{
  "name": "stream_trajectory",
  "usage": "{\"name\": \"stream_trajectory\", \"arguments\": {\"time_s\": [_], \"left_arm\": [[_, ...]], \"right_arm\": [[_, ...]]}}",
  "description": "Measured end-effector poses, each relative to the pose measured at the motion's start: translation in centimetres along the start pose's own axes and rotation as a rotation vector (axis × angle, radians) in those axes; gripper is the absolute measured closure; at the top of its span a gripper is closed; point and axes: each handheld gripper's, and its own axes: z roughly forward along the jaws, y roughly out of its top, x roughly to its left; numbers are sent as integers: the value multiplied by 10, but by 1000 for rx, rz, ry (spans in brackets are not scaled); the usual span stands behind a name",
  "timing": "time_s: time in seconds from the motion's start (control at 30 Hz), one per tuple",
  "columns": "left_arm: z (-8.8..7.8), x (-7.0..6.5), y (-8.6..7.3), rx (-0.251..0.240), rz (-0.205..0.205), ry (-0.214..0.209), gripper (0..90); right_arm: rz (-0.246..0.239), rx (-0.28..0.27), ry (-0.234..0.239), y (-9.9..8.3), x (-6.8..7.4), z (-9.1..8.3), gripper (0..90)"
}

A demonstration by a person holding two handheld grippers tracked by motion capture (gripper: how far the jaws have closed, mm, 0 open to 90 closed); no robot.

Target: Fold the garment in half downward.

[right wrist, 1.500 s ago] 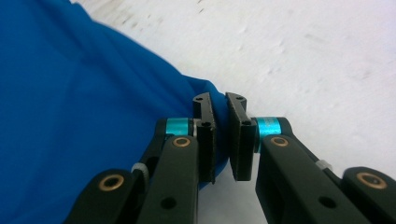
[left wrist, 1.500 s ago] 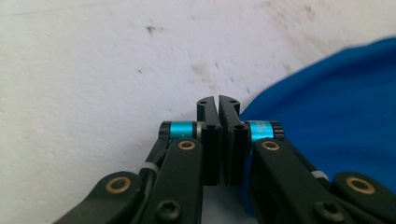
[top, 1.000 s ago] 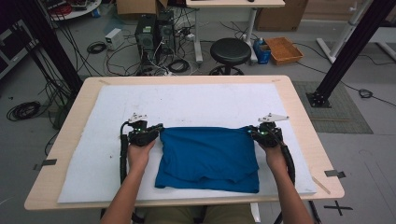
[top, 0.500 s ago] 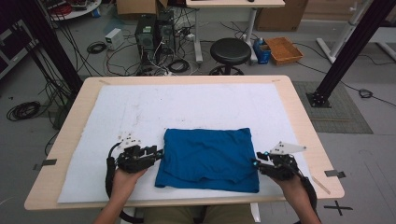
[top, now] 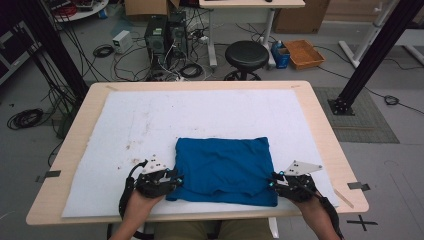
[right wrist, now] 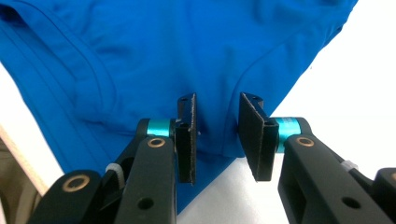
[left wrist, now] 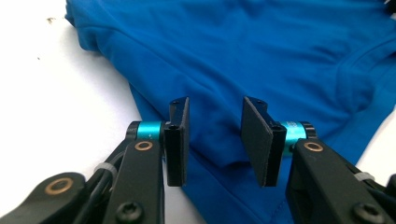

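The folded blue shirt (top: 223,169) is lying near-centre on the worktop (top: 320,120). The left tongs (top: 176,179) and right tongs (top: 272,182) have just been closing, still spread, around its near corners. Next, both must pinch the cloth for another fold.

Left gripper (top: 176,179) and right gripper (top: 272,183) point inward, low; both sets of fingers (left wrist: 179,140) parted, just closing slightly.

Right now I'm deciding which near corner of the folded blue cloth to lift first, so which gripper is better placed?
Probably left: the left gripper has blue cloth squarely between its open pads. The right gripper straddles only the cloth's corner edge.
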Motion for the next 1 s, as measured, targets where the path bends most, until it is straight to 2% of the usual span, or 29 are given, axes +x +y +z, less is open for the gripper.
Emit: {"name": "stream_trajectory", "arguments": {"time_s": [0.07,0.13,0.23,0.33,0.43,0.57,0.63,0.73,0.87,0.9,1.0], "left_arm": [[2,-3,-1,15,31,20,776],[2,-7,0,7,43,25,861],[-2,-7,1,-16,45,17,874],[-6,-4,2,-40,21,-7,877],[-14,1,3,-80,-37,-56,878],[-30,6,3,-112,-86,-116,880],[-37,6,-1,-102,-97,-137,881],[-45,7,-10,-70,-109,-144,881],[-53,12,-14,-79,-170,-167,881],[-52,12,-14,-69,-169,-159,881],[-41,7,-16,-5,-119,-112,878]], "right_arm": [[-12,17,6,0,1,2,720],[-25,41,1,-2,2,5,782],[-42,39,-4,-1,3,4,870],[-58,26,-2,0,4,1,882],[-63,5,5,1,5,-3,883],[-73,-20,9,5,8,-14,885],[-77,-24,24,6,12,-20,885],[-78,0,47,4,20,-30,887],[-59,9,53,1,28,-43,887],[-56,10,55,1,28,-45,887],[-50,37,50,-2,27,-40,885]]}}
